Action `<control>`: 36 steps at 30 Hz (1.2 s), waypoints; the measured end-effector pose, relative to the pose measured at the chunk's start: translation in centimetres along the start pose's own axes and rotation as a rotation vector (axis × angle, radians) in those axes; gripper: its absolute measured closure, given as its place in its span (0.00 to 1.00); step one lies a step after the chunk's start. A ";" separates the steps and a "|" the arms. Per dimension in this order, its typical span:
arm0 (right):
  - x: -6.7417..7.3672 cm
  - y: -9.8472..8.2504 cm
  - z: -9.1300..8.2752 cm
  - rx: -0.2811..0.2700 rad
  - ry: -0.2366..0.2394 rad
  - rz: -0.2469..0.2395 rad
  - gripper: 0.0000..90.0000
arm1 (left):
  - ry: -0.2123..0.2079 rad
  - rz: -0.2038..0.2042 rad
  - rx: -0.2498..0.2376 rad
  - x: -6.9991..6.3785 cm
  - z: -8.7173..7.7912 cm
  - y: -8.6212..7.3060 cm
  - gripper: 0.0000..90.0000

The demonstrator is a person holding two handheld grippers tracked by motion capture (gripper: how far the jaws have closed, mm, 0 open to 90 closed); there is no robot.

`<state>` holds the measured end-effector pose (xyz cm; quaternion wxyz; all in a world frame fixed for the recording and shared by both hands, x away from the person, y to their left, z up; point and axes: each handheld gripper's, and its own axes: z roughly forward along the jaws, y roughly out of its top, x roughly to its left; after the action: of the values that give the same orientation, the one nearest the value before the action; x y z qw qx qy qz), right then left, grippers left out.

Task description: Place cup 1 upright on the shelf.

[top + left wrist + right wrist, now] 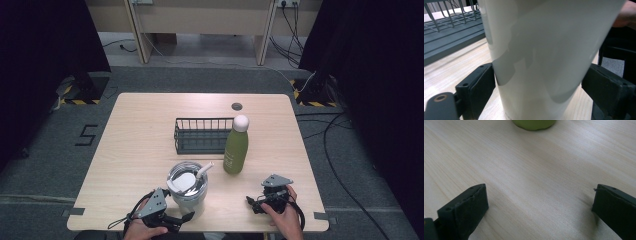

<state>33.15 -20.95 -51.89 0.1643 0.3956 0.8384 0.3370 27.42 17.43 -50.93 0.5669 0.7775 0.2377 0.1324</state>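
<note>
A: The left gripper [186, 217] is sitting at the table's near edge, its jaws straddling the base of the white tumbler [188, 192]. In the left gripper view the left pad is touching the tumbler [541, 57] wall, while the right pad is looking a hair off it, so the grip is just closing.

B: And the right gripper [256, 205]?

A: It is idling at 3 o'clock of the tumbler, jaws spread wide over bare wooden table [529, 177], holding nothing.

B: So the next move?

A: Probably firming the squeeze, then lifting straight up; the lid and straw [204, 170] are making it top-heavy.

B: Room?

A: The green bottle [236, 150] is standing near at 1 o'clock, and the wire basket [200, 145] is lying beyond at 12. Left of the tumbler the table is open.
</note>
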 end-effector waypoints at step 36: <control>0.0 0.0 0.0 0.000 0.004 -0.004 0.00 | 0.027 -0.004 -0.077 -0.3 2.0 -0.1 0.11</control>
<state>33.15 -20.94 -51.89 0.1633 0.3933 0.8394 0.3377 28.12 15.70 -51.61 0.5933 0.7529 0.2417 0.1507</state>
